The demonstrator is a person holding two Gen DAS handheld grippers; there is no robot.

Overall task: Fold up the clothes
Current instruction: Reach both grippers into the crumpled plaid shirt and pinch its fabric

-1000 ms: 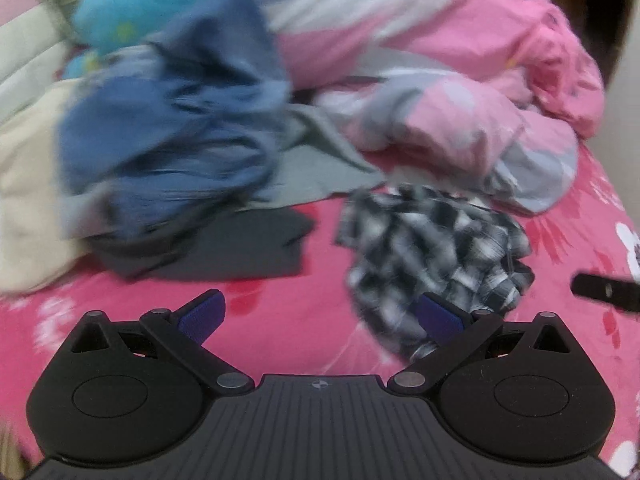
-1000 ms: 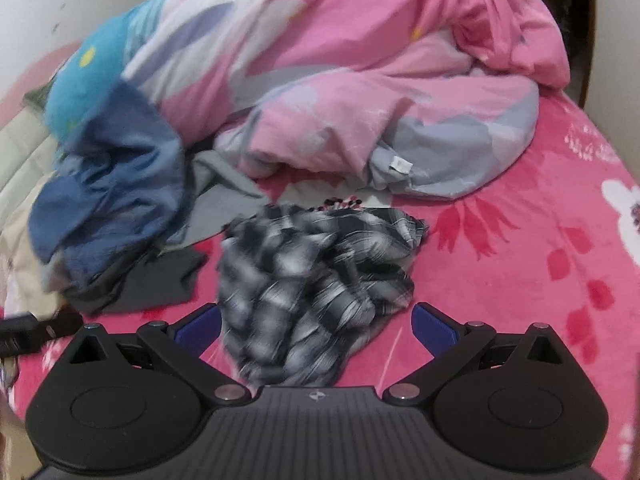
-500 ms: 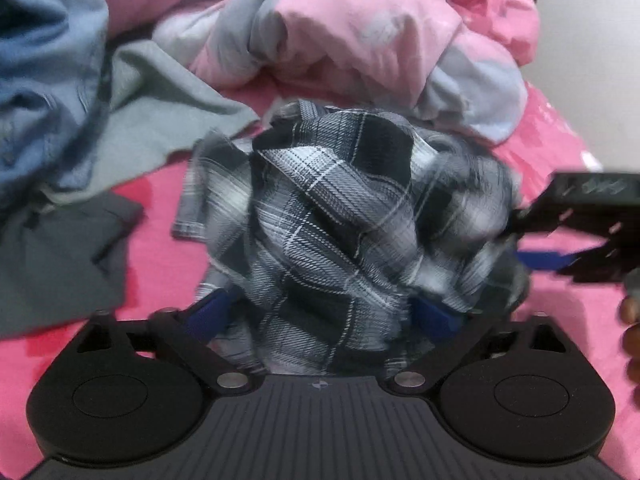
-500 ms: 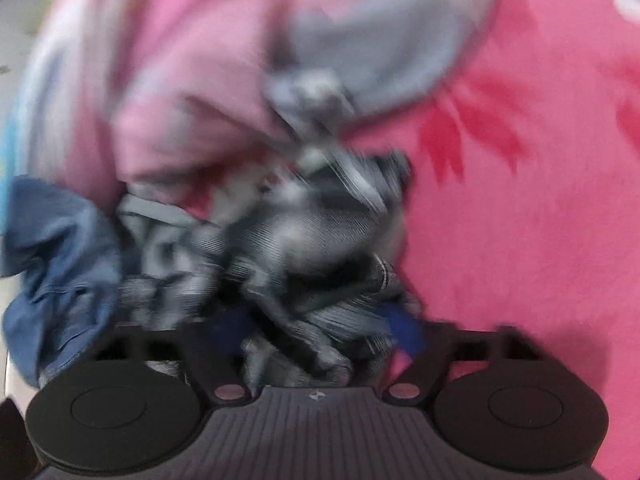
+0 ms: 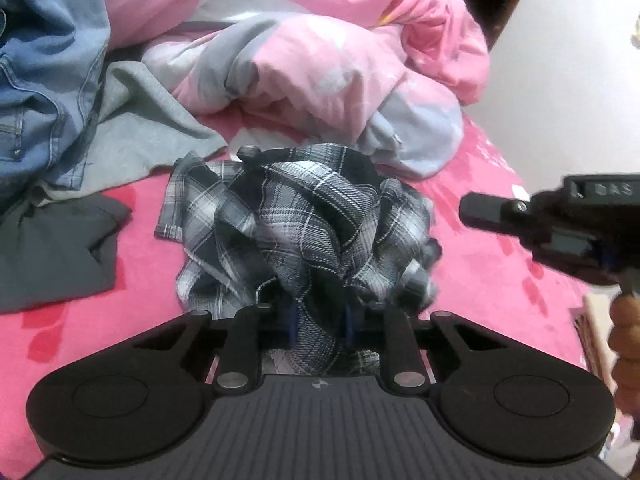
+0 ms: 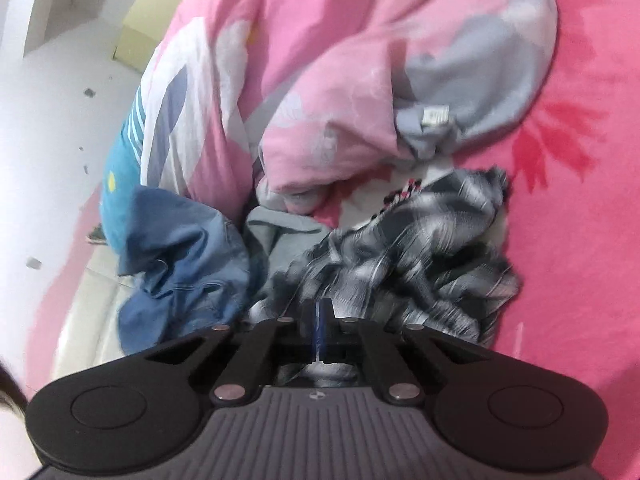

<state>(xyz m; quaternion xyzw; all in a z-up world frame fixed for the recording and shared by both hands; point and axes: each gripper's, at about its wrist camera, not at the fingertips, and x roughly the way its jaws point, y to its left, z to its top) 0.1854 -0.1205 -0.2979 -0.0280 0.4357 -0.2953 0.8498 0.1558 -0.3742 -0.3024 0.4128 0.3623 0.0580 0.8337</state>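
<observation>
Closing on a bunched fold of the crumpled plaid shirt (image 5: 304, 224), the left gripper (image 5: 319, 322) has cloth between its blue pads. Pinched together, the right gripper (image 6: 319, 320) clamps the shirt's edge. Shirt lies on the pink bedsheet (image 5: 480, 280), beside jeans (image 5: 44, 80) and a pink quilt (image 5: 320, 60).

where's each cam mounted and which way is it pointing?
Left wrist: on the left tongs, aimed down at the plaid shirt, jaws closing on its cloth; right tongs and a hand show at right.
Right wrist: on the right tongs, shut at the shirt's edge.
Shared: shirt, jeans, pink duvet.
</observation>
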